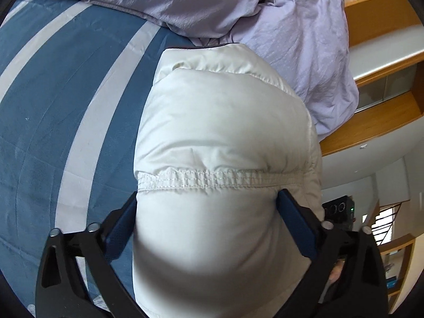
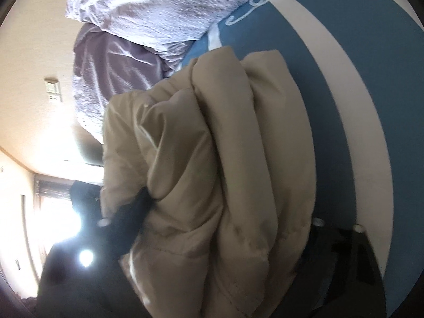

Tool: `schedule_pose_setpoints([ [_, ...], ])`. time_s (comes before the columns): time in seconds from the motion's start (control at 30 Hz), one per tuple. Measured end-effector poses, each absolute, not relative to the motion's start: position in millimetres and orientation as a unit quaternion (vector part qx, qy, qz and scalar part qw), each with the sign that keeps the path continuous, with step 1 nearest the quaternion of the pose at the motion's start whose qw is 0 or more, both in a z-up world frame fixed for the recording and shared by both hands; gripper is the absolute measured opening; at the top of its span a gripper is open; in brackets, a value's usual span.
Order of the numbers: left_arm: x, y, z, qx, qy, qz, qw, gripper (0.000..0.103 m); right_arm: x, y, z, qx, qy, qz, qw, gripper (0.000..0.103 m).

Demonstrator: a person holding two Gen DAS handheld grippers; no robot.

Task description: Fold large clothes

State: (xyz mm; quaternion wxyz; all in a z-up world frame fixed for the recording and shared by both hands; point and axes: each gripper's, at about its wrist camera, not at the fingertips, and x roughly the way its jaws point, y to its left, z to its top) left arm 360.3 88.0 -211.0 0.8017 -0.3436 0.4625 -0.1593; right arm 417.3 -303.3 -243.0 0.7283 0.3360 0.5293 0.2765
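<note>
Left claw (image 1: pixel 206 206) clamps puffy cream jacket (image 1: pixel 222 137) at elastic hem, lifted above blue striped bed (image 1: pixel 66 122). Right claw (image 2: pixel 220 212) seems shut on bunched jacket (image 2: pixel 212 159); view blurred. Step: carrying fold over. Next: lay fabric flat mid-bed, clear of lilac duvet (image 1: pixel 238 13) at far edge.

2 wrist views close over the blue striped bedspread (image 1: pixel 53 132), sharing the jacket (image 2: pixel 212 172), the right one blurred, seemingly rolled sideways.

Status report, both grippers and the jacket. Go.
Left gripper clamped on puffer jacket at elastic hem. Right gripper buried in bunched jacket, grip unclear. Lilac duvet heaped just beyond on blue striped bedspread.
</note>
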Motion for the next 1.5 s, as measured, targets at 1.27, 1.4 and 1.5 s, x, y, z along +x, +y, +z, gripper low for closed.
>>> schedule_pose_setpoints([
  [1.27,410.1,122.8,-127.5,-0.065,0.357,0.058,0.93,0.092,436.7,-230.1,-154.1,0.187,0.429,0.185,0.864,0.076],
  [1.4,418.0,97.3,-133.0,-0.027,0.363,0.053,0.93,0.093,427.8,-202.9,-131.6,0.11,0.395,0.186,0.893,0.076],
  [1.5,417.2,83.9,-141.3,-0.008,0.366,0.051,0.929,0.093,424.2,-171.8,-122.1,0.065,0.373,0.188,0.906,0.067],
])
